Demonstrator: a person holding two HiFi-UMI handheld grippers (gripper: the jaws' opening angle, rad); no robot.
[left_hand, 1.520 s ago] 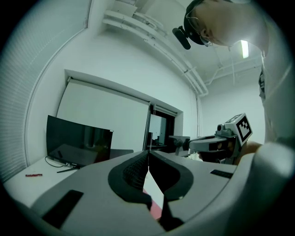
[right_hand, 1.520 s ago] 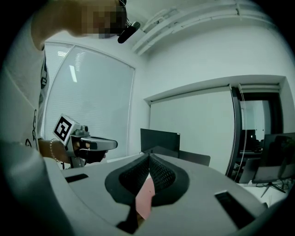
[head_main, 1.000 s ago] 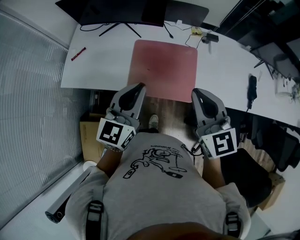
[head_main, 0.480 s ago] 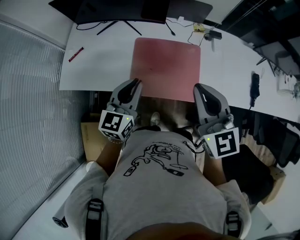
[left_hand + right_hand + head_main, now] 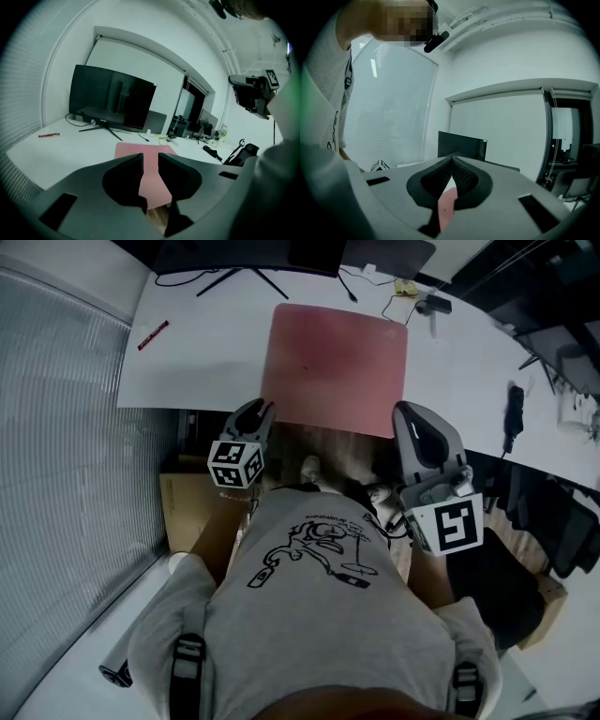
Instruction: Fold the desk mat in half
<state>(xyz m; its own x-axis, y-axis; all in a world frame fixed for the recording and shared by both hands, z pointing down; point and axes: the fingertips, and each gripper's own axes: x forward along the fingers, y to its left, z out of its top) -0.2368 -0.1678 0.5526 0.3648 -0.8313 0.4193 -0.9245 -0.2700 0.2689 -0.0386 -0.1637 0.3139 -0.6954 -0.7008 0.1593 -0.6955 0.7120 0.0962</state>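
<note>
The pink desk mat point(image 5: 336, 367) lies flat on the white desk point(image 5: 197, 362), its near edge hanging over the desk's front edge. My left gripper point(image 5: 263, 409) points at the mat's near left corner. Its jaws are opening with a narrow gap, and nothing is between them in the left gripper view point(image 5: 150, 161); the mat point(image 5: 151, 183) shows beyond the gap. My right gripper point(image 5: 405, 411) sits just off the mat's near right corner, tilted upward. In the right gripper view point(image 5: 451, 160) its tips meet, shut on nothing, with the mat point(image 5: 446, 208) showing below them.
A dark monitor point(image 5: 244, 254) stands at the desk's far edge, with cables point(image 5: 398, 298) beside it. A red pen point(image 5: 153, 335) lies far left. A black device point(image 5: 514, 413) rests on the desk's right side. A cardboard box point(image 5: 183, 507) sits under the desk.
My left gripper has moved forward toward the mat's near left corner and turned, and its jaws have parted. The right gripper has barely moved.
</note>
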